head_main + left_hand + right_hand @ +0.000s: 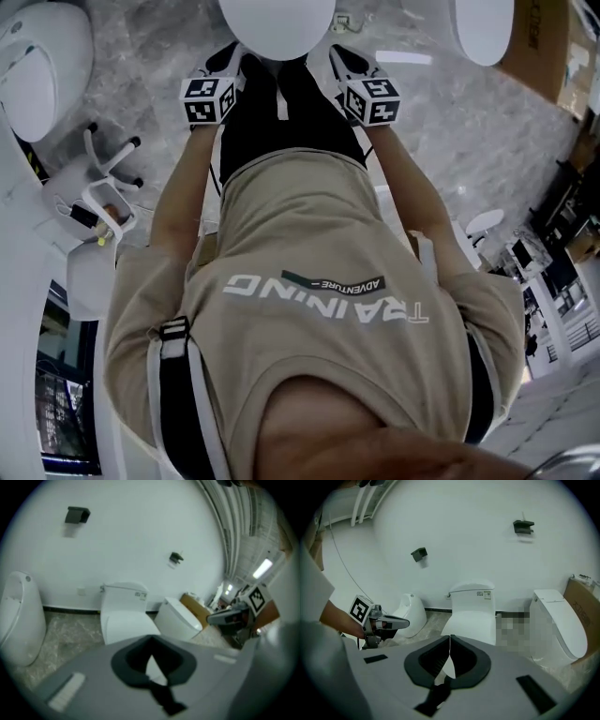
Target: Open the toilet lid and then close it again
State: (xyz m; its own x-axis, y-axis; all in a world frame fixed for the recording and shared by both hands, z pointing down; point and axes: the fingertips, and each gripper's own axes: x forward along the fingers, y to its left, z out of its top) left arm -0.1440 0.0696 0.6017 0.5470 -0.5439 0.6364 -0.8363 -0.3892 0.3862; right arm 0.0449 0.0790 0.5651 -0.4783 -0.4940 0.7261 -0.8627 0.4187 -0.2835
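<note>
The toilet (472, 609) stands at the floor's (436, 618) far edge against the white wall (454, 536), between a urinal (408, 611) and a second toilet (558, 620). A person (319, 309) in a tan shirt faces it. Its lid (469, 626) lies shut. The left tongs (151, 641) and right tongs (449, 639) hang side by side before it, both pinched fully together with nothing held, neither touching the lid.

Marbled grey floor (435, 619) is carrying a white toilet (472, 618) dead centre, a urinal (411, 613) standing to its left, a second toilet (558, 630) and cardboard box (581, 597) sitting right.
</note>
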